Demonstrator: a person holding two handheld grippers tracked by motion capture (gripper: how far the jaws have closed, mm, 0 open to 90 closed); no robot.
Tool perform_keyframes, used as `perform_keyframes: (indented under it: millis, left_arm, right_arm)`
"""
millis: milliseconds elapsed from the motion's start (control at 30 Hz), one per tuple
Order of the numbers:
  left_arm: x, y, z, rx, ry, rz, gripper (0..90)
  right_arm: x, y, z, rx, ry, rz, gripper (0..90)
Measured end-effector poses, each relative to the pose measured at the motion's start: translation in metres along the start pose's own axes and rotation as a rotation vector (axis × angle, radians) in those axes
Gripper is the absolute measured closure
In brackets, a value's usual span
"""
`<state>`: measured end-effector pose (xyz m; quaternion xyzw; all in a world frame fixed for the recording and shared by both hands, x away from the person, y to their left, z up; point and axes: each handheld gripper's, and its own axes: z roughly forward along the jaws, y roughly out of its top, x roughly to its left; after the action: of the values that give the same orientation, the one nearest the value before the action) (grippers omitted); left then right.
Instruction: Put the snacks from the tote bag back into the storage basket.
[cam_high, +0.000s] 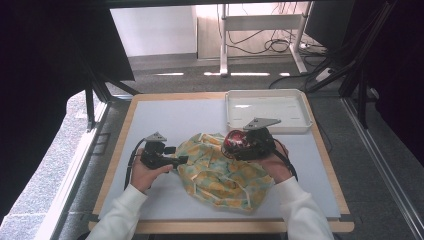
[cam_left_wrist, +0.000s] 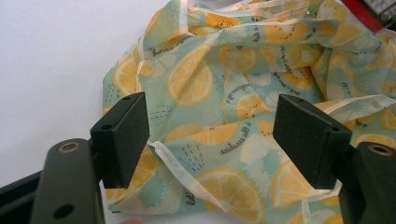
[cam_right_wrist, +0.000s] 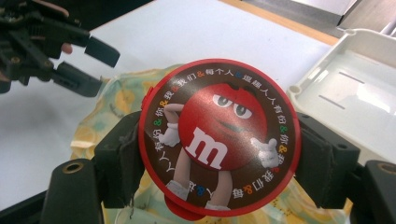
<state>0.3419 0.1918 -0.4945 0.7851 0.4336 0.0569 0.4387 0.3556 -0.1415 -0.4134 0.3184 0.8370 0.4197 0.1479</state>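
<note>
Your table (cam_high: 165, 120) has a pale grey top with a light wooden edge showing along its sides. A crumpled cloth (cam_high: 222, 172) printed with orange slices on pale green lies on it, a little on your side of the middle. At the far right corner you have a white tray (cam_high: 235, 122) standing flat on the top, well apart from the cloth. To your left, the top lies bare.
</note>
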Motion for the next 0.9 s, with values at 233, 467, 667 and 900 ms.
perform_keyframes:
  millis: [233,467,667,900]
  left_arm:
    - [0.000,-0.001,0.000,0.006,-0.013,0.007,26.8]
    - [-0.003,0.000,-0.001,-0.011,-0.004,0.018,27.5]
    - [-0.003,0.000,0.001,-0.004,-0.005,0.020,27.4]
    - [-0.003,0.000,0.000,-0.008,-0.006,0.022,27.4]
  right_arm:
    - [-0.011,0.004,-0.002,-0.009,-0.021,0.038,25.5]
    - [-0.019,0.013,-0.005,-0.018,-0.041,0.039,25.5]
    - [-0.025,0.021,-0.006,-0.017,-0.048,0.038,25.5]
    - [-0.035,0.024,-0.004,-0.007,-0.059,0.069,25.5]
